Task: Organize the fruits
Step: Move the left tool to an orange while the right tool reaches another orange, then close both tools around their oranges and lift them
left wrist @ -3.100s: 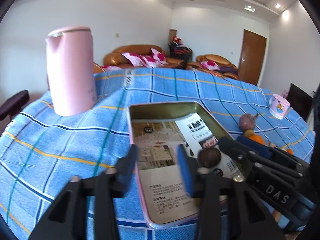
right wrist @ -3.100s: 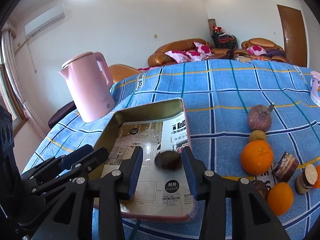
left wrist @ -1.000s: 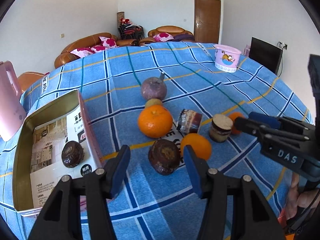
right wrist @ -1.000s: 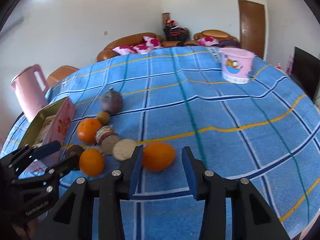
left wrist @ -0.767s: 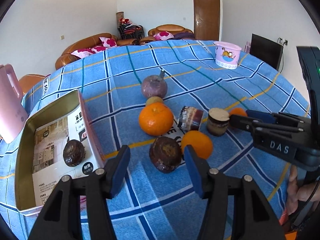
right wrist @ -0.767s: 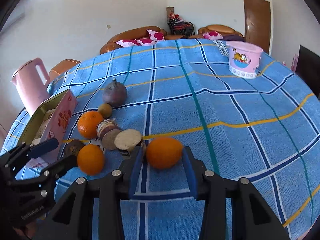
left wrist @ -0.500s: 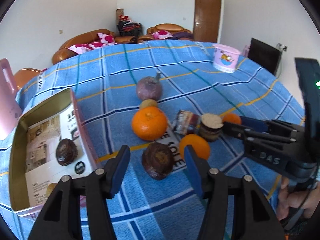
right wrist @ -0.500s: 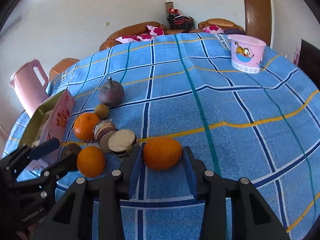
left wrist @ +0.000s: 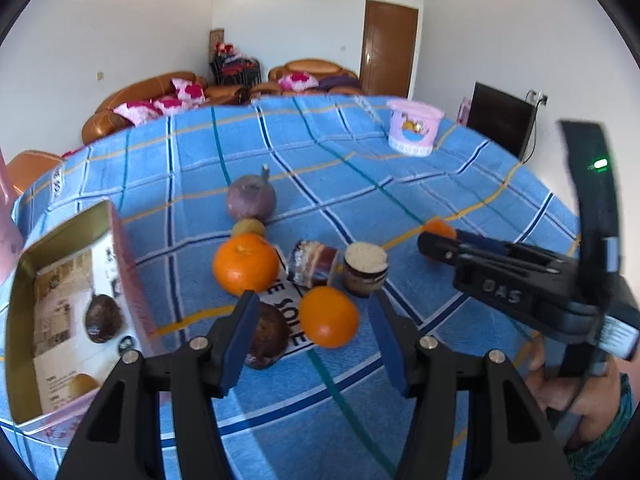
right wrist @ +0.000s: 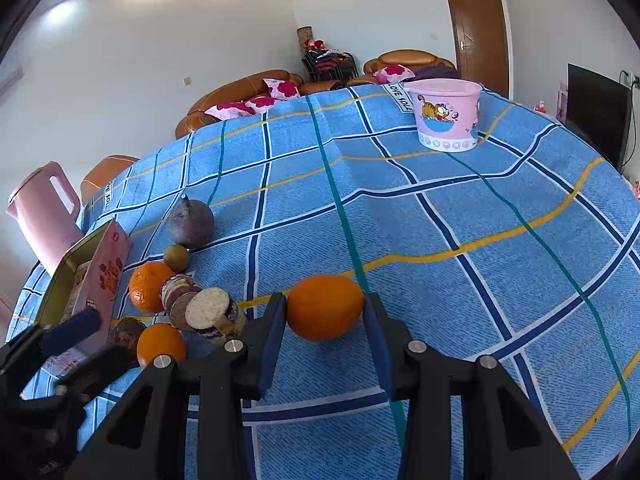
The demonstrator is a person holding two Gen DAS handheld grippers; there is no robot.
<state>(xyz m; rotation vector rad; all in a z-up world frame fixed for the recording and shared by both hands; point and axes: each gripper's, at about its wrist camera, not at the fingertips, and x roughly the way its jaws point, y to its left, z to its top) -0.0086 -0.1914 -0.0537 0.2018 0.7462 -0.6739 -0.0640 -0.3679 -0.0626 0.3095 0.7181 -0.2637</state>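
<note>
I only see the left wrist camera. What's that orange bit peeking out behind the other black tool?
Observer: A whole round orange fruit. The right gripper has its jaws pressed on it from both sides.
Visitor: And the pink sliver at my far left edge?
Observer: A tall pink plastic kettle with a slot handle. It stands just beyond the open rectangular metal tin.

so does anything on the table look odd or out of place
Mostly no. The two cut purple pieces with pale faces lie tipped among the whole oranges, and the tablecloth is rumpled into ridges. Nothing is spilled.
</note>
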